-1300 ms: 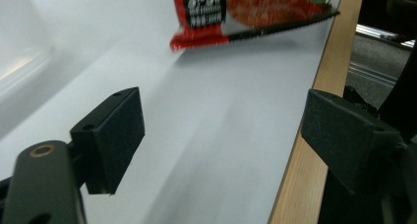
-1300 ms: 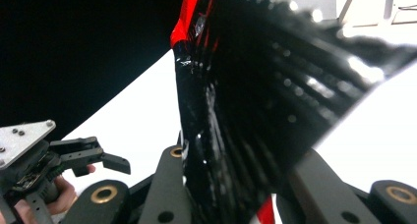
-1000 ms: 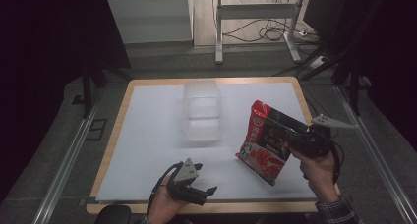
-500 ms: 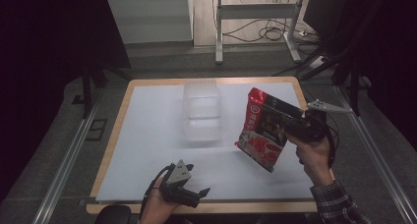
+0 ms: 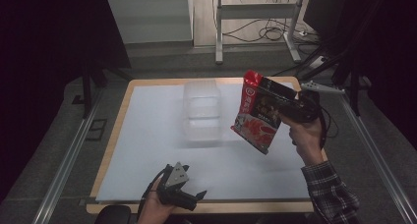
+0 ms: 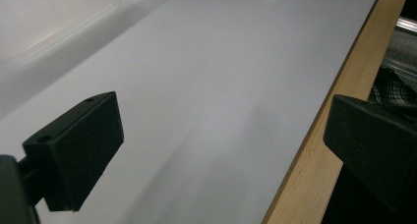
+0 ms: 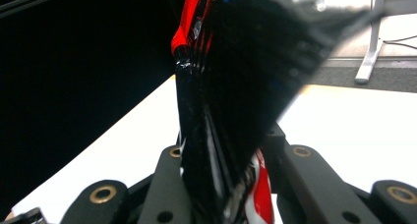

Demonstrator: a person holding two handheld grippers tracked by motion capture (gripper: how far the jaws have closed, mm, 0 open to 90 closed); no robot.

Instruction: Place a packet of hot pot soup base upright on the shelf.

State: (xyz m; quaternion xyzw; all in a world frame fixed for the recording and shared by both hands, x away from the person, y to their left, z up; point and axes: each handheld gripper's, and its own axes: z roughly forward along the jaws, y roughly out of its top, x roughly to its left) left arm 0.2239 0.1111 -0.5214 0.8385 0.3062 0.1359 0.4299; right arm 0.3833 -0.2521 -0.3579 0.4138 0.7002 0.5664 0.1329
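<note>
1. The left gripper (image 5: 194, 198) sits at the tabletop's (image 5: 147, 135) near edge, jaws just opened wide, holding nothing.
2. The right gripper (image 5: 282, 111) is clamped on the snack bag (image 5: 258, 117), now lifted higher beside the clear container (image 5: 200, 113).

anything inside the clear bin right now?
The clear bin looks empty; the white mat shows through its walls. Its right edge is covered by the snack bag, held in the air by the right gripper, so that side cannot be checked.
</note>
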